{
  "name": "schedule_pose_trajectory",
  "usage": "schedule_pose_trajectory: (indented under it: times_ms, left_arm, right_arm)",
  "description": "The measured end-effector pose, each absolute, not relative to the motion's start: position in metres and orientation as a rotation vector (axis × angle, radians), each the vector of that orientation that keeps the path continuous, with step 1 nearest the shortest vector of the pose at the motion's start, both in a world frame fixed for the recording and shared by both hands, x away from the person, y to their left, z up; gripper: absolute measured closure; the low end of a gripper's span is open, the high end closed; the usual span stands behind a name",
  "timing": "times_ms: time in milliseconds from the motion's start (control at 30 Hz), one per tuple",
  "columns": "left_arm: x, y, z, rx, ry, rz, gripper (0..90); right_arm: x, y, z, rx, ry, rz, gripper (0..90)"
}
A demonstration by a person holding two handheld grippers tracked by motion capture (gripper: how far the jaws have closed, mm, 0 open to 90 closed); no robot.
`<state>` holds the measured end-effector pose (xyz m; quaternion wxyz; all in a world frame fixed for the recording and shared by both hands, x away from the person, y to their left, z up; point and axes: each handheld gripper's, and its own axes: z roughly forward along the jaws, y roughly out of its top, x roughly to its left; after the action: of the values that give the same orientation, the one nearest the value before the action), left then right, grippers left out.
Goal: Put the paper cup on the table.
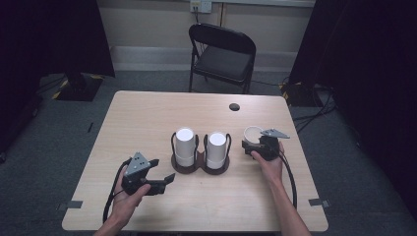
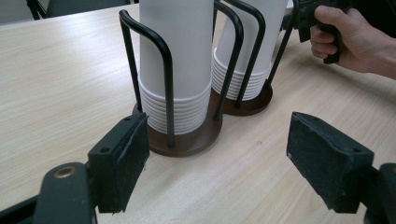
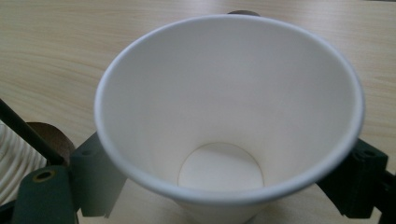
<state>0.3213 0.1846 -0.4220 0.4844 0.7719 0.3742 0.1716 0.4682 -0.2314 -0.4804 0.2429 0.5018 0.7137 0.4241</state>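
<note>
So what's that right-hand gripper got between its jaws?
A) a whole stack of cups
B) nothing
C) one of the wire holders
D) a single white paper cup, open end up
D: the right gripper is clamped on a single empty white paper cup, mouth upward.

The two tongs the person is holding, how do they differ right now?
The left tongs are wide open and empty, while the right tongs are closed on a single white paper cup, held mouth up. The left tongs sit near the table's front edge, pointing toward the two cup stacks in their wire holders; the right tongs are beside the stacks, farther back. Both are black, hand-held, with a trailing cable and a grey plate on top.
</note>
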Motion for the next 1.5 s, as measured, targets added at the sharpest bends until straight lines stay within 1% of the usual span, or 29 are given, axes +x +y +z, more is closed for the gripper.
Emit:
schedule_pose_trajectory:
  times_ms: [367, 767, 1167, 1367, 1500]
  left_arm:
    - [0.321, 0.187, -0.422, 1.874, 0.926, 0.423, 21.1]
    - [0.323, 0.186, -0.424, 1.875, 0.948, 0.424, 21.2]
    - [0.325, 0.188, -0.426, 1.881, 0.97, 0.428, 21.3]
    - [0.325, 0.186, -0.429, 1.894, 0.973, 0.399, 20.9]
    - [0.325, 0.185, -0.43, 1.91, 0.975, 0.402, 20.7]
  right_arm:
    - [0.465, -0.238, -0.478, 1.382, 1.966, 1.147, 13.7]
    - [0.452, -0.239, -0.478, 1.371, 1.97, 1.123, 13.9]
    - [0.43, -0.25, -0.463, 1.356, 1.992, 1.124, 14.1]
    - [0.413, -0.254, -0.456, 1.35, 1.998, 1.163, 14.4]
    - [0.401, -0.253, -0.45, 1.336, 2.009, 1.174, 14.6]
